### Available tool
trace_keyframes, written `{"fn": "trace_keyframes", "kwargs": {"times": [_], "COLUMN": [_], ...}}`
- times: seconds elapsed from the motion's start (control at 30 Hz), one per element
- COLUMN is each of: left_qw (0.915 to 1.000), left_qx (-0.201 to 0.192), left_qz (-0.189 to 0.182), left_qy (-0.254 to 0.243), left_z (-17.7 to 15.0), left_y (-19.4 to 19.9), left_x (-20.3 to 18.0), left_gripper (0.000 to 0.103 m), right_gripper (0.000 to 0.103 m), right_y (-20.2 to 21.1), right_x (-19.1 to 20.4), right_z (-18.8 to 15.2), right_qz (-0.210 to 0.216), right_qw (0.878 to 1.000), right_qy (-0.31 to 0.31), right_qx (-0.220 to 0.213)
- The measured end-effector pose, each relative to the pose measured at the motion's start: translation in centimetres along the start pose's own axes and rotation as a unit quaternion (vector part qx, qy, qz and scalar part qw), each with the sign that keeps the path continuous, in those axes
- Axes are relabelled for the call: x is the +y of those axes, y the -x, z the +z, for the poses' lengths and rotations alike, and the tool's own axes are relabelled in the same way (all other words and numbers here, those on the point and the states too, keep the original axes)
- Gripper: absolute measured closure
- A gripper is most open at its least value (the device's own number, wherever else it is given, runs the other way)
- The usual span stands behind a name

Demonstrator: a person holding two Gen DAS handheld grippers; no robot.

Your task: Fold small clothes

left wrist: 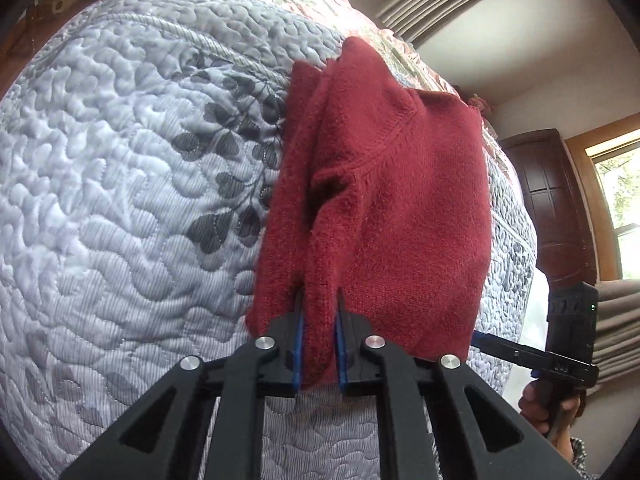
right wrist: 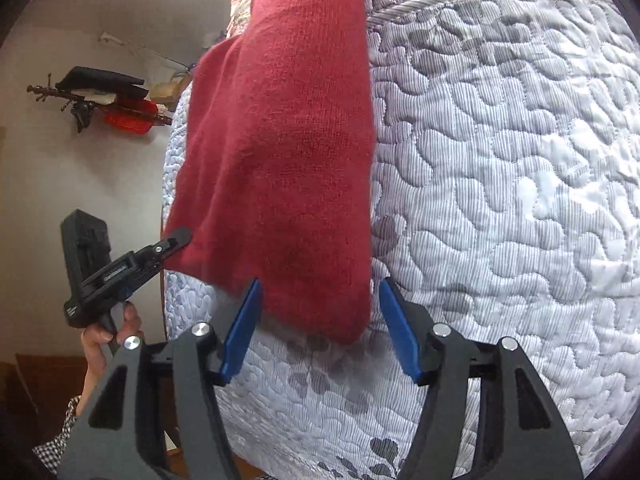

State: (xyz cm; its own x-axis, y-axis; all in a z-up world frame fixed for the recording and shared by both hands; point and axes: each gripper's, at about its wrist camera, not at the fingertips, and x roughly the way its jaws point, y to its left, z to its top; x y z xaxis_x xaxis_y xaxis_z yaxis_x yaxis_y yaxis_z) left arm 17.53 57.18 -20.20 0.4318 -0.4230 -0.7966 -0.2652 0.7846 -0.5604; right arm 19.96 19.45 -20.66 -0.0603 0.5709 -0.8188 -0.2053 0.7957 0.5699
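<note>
A dark red knitted sweater (left wrist: pixel 400 184) lies partly folded on a grey quilted bedspread (left wrist: pixel 120 200). My left gripper (left wrist: pixel 320 296) is shut on its near hem, with red knit bunched between the blue pads. In the right wrist view the same sweater (right wrist: pixel 280 140) stretches away, and my right gripper (right wrist: pixel 320 284) stands open, its blue fingers (right wrist: pixel 244 320) either side of the near corner without touching it. There the left gripper (right wrist: pixel 180 238) pinches the sweater's left corner. The right gripper (left wrist: pixel 486 340) shows at the sweater's right edge, its tip hidden behind the cloth.
The bedspread (right wrist: pixel 500 200) fills most of both views, with pink floral bedding (left wrist: pixel 320 0) further back. A dark wooden cabinet (left wrist: pixel 548 200) and a window (left wrist: pixel 620 200) stand beyond the bed. A wall rack (right wrist: pixel 120 112) holds dark and red items. A hand (right wrist: pixel 108 332) holds the left gripper's handle.
</note>
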Motion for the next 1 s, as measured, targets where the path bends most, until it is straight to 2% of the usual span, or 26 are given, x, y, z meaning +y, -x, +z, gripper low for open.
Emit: {"fn": "trace_keyframes", "kwargs": {"times": [0.07, 0.13, 0.2, 0.23, 0.3, 0.4, 0.47, 0.53, 0.6, 0.67, 0.7, 0.73, 0.77, 0.8, 0.87, 0.93, 1.0], "left_qw": [1.0000, 1.0000, 0.9998, 0.9999, 0.9999, 0.9994, 0.9988, 0.9983, 0.9979, 0.9980, 0.9980, 0.9978, 0.9978, 0.9978, 0.9968, 0.9967, 0.9960], "left_qx": [-0.004, 0.001, 0.007, 0.009, 0.009, 0.008, 0.013, 0.015, 0.019, 0.024, 0.027, 0.027, 0.021, 0.010, -0.018, -0.030, -0.038], "left_qz": [-0.006, -0.004, 0.014, 0.012, 0.003, 0.009, 0.020, 0.027, 0.029, 0.029, 0.026, 0.026, 0.026, 0.024, 0.030, 0.027, 0.043], "left_qy": [0.000, -0.005, -0.010, -0.007, -0.006, -0.032, -0.043, -0.049, -0.054, -0.050, -0.051, -0.054, -0.058, -0.062, -0.071, -0.071, -0.069], "left_z": [0.1, 0.2, 0.2, 0.2, 0.0, -1.2, -1.8, -2.1, -1.9, -1.5, -1.2, -1.0, -0.6, -0.2, 0.9, 2.4, 4.6], "left_y": [0.0, -0.4, -1.0, -1.3, -1.4, -1.7, -2.6, -3.3, -3.7, -3.5, -3.2, -2.5, -1.7, -0.9, 0.7, 1.2, 0.8], "left_x": [-0.2, -0.2, -0.1, 0.2, 0.0, -0.2, -0.2, 0.0, 0.0, -0.3, -0.6, -1.1, -1.5, -2.0, -2.8, -3.5, -4.1], "left_gripper": [0.086, 0.084, 0.084, 0.085, 0.088, 0.088, 0.088, 0.088, 0.088, 0.088, 0.085, 0.082, 0.071, 0.053, 0.033, 0.033, 0.033], "right_gripper": [0.045, 0.055, 0.080, 0.085, 0.086, 0.087, 0.086, 0.085, 0.084, 0.077, 0.069, 0.064, 0.063, 0.061, 0.056, 0.054, 0.054], "right_y": [-1.1, -2.3, -2.3, -1.9, -0.1, 1.4, 0.4, -0.8, -1.1, -0.8, -0.3, 0.6, 1.4, 2.2, 3.5, 4.5, 5.0], "right_x": [-0.3, -1.0, -1.5, -1.4, -1.3, -0.9, -1.3, -1.9, -2.4, -2.2, -1.9, -1.5, -1.1, -0.8, -1.0, -1.3, -1.4], "right_z": [0.1, -0.2, -0.5, -0.7, -1.1, -1.7, -2.2, -2.4, -2.2, -2.1, -2.0, -1.7, -1.5, -1.1, -0.2, 1.5, 3.4], "right_qz": [-0.004, 0.009, 0.011, 0.016, 0.016, -0.030, -0.059, -0.076, -0.075, -0.075, -0.080, -0.086, -0.093, -0.097, -0.093, -0.082, -0.081], "right_qw": [1.000, 0.999, 0.999, 0.999, 0.999, 0.999, 0.998, 0.997, 0.997, 0.997, 0.997, 0.996, 0.995, 0.994, 0.994, 0.995, 0.995], "right_qy": [-0.011, -0.039, -0.046, -0.043, -0.035, -0.004, -0.005, -0.007, -0.016, -0.011, 0.001, 0.014, 0.031, 0.047, 0.059, 0.059, 0.058], "right_qx": [0.009, 0.023, 0.018, 0.013, -0.004, -0.018, -0.007, -0.002, 0.001, 0.006, 0.008, 0.008, 0.004, 0.001, -0.009, -0.023, -0.033]}}
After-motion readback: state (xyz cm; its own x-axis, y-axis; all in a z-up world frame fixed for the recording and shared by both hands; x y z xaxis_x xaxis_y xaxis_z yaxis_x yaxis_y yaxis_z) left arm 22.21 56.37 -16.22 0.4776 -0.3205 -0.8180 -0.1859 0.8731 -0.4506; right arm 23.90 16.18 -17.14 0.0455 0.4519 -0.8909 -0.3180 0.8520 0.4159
